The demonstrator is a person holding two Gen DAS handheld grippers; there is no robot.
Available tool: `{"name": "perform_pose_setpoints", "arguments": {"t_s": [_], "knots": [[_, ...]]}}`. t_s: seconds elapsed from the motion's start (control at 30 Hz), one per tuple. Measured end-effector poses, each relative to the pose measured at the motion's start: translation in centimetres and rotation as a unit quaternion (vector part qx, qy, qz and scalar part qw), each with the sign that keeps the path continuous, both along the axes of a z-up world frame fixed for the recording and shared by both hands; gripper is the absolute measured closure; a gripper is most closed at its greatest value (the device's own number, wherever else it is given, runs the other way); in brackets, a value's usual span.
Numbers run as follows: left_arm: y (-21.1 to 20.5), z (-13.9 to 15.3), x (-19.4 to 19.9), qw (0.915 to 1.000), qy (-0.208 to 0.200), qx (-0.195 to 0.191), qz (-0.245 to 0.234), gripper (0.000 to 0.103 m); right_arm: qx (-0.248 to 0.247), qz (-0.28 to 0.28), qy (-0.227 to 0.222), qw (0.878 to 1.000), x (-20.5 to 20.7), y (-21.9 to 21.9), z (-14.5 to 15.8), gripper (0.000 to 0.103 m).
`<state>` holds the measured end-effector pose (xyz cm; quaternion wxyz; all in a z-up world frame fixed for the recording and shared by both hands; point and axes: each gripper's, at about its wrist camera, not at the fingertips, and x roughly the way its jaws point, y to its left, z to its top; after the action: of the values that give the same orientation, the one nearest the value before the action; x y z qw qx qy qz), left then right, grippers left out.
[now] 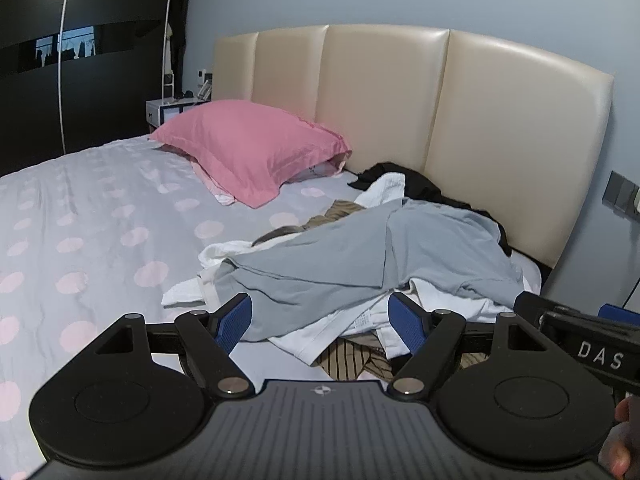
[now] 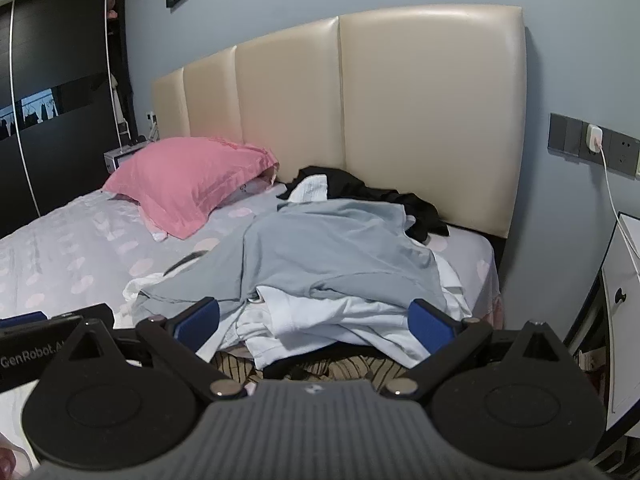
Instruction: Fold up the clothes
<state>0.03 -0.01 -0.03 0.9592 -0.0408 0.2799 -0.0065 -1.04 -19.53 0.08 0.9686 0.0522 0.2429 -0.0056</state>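
Observation:
A heap of clothes lies on the bed near the headboard. On top is a grey-blue shirt (image 1: 360,256) (image 2: 320,256). Under it are white garments (image 1: 320,336) (image 2: 316,328), a striped brown piece (image 1: 352,364) (image 2: 240,364) and a black garment (image 1: 420,188) (image 2: 360,192) at the back. My left gripper (image 1: 320,324) hangs open just before the heap's near edge, nothing between its blue pads. My right gripper (image 2: 316,320) is open too, over the white garments, holding nothing. Each gripper's body shows at the edge of the other's view.
A pink pillow (image 1: 252,148) (image 2: 188,184) lies left of the heap on the dotted grey sheet (image 1: 100,220). The cream headboard (image 1: 480,120) stands behind. A white nightstand (image 2: 624,320) and a wall socket with a cable (image 2: 596,140) are on the right; a dark wardrobe (image 1: 80,60) is at left.

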Motion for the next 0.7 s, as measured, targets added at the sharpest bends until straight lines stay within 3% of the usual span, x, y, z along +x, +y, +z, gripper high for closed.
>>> {"name": "perform_pose_setpoints", "arguments": {"t_s": [0.33,0.7], "knots": [[0.2,0.6,-0.5,0.9997,-0.02,-0.011,0.011,0.029,-0.01,0.018,-0.027,0.999,-0.4,0.6,0.6,0.002],[0.4,0.2,-0.3,0.9997,-0.005,-0.019,0.015,0.029,-0.011,0.025,-0.027,0.999,-0.5,0.7,0.3,0.002]]}}
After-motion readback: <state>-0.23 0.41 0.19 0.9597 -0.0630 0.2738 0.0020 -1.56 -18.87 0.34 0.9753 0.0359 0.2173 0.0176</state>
